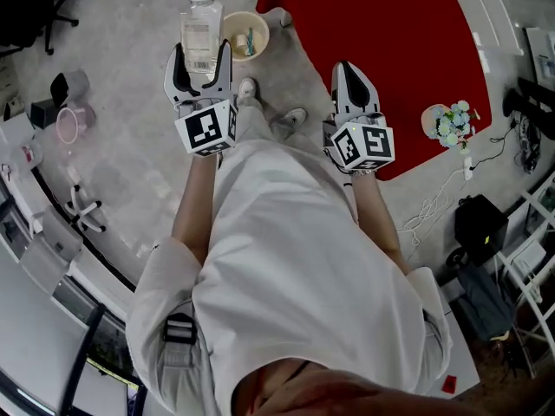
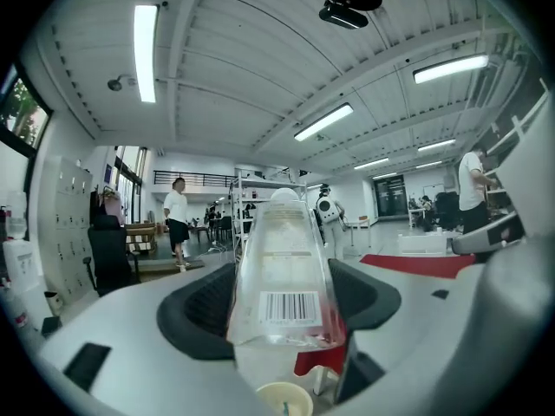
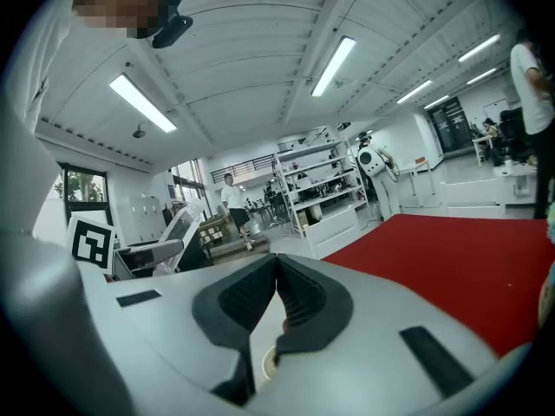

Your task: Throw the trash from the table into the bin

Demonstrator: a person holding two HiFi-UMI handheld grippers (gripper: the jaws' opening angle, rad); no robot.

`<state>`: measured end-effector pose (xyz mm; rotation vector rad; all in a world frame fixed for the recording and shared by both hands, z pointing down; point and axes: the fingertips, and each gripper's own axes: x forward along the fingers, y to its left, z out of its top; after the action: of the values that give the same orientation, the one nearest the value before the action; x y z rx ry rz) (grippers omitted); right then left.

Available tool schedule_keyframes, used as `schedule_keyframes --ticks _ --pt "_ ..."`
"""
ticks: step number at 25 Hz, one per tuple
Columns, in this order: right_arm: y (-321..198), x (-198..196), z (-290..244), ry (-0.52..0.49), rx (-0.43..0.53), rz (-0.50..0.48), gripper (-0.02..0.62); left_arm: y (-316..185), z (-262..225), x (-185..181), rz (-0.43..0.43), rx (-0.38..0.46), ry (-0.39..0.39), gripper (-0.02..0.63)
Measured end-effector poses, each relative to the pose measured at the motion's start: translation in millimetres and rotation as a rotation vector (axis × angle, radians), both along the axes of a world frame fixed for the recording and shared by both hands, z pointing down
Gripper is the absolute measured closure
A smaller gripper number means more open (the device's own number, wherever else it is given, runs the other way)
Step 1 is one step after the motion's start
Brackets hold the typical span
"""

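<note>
Gripping clear plastic white-capped bottle (image 1: 201, 24) in left gripper (image 1: 201, 55) jaws, at 9 o'clock of round beige bin (image 1: 263, 26) on floor. Right gripper (image 1: 354, 81) jaws clenched, empty. Risk: releasing off-centre, bounce off rim.

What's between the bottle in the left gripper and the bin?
Nothing. In the head view the bottle, clamped in the left gripper, hangs right beside the bin, with no other thing between them.
</note>
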<state>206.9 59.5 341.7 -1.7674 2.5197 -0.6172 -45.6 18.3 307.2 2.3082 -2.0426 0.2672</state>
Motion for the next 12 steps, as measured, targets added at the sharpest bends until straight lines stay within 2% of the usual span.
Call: schedule_keyframes --ticks 8,12 --pt "-20.7 -40.7 29.2 0.06 -0.08 -0.027 0.586 -10.3 29.7 -40.3 -0.004 -0.046 0.034 0.264" --pt "-38.4 -77.7 33.4 0.065 -0.097 -0.007 0.586 -21.6 52.6 -71.4 0.02 -0.086 0.041 0.264"
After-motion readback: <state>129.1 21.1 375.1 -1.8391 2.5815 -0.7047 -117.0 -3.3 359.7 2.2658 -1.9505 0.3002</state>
